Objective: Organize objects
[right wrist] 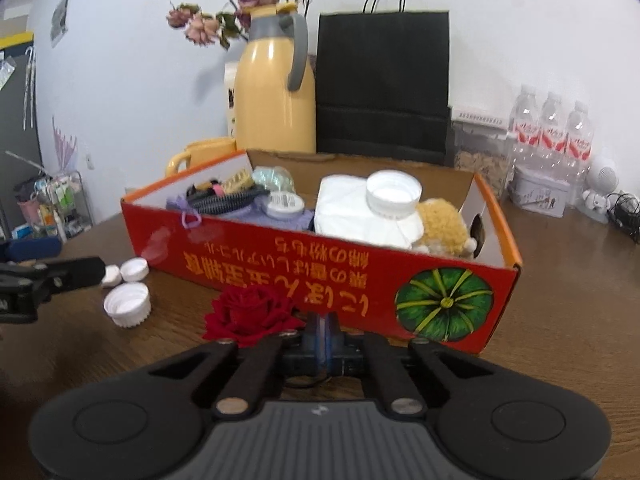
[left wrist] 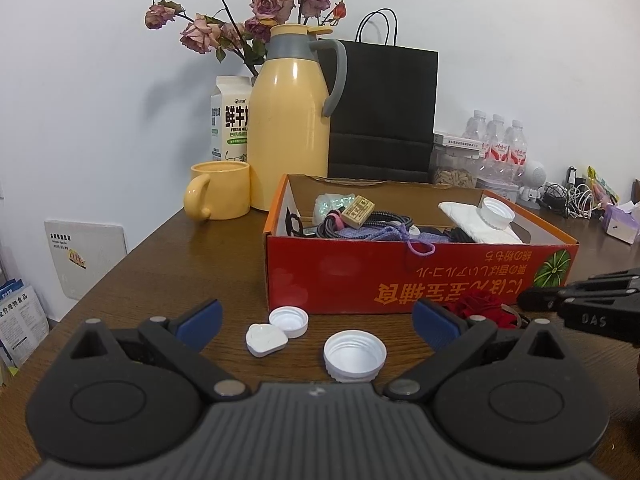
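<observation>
Three white caps await boxing at lower centre; left gripper released, right gripper clenched beside the rose, grasp unclear.

Wood, card, plastic and cloth on a brown table

The table shows dark wood grain with a soft sheen; near its back edge the yellow jug is smooth, glossy plastic with a matt grey handle, and the black bag is matt paper. The red box is printed cardboard, raw brown inside. Near the front edge, the white caps are ribbed plastic, the red rose looks velvety cloth, and both grippers are matt black plastic with blue pads.
</observation>
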`<state>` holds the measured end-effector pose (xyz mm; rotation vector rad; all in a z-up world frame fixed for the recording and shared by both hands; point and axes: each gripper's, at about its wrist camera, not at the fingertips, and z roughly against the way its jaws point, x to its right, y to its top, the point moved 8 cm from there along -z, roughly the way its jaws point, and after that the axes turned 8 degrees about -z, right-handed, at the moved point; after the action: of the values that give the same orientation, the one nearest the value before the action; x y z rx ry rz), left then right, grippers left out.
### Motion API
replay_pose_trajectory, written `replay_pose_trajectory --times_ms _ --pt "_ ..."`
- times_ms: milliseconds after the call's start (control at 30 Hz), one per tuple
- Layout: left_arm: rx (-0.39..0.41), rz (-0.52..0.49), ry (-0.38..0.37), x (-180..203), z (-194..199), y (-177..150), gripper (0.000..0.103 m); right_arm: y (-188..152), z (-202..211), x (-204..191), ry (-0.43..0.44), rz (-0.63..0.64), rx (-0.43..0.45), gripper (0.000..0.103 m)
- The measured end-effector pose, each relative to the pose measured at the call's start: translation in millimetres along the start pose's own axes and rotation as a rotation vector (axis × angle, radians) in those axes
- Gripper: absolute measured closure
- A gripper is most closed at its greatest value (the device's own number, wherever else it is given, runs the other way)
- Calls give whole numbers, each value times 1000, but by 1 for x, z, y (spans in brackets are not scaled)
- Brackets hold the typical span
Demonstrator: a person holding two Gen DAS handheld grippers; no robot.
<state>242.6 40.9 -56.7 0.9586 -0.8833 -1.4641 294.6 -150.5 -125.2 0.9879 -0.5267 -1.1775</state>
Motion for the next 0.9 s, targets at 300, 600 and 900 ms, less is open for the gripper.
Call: replay_pose_trajectory --times_ms 300,600,900 --pt "-9 2 4 0 -2 -1 0 -2 -5 5 27 -54 -37 81" --pt "-22 6 6 0 -3 -2 0 -4 -5 4 40 -63 -31 101" --pt "-32 4 -9 1 -5 -3 0 14 34 10 61 -114 151 101"
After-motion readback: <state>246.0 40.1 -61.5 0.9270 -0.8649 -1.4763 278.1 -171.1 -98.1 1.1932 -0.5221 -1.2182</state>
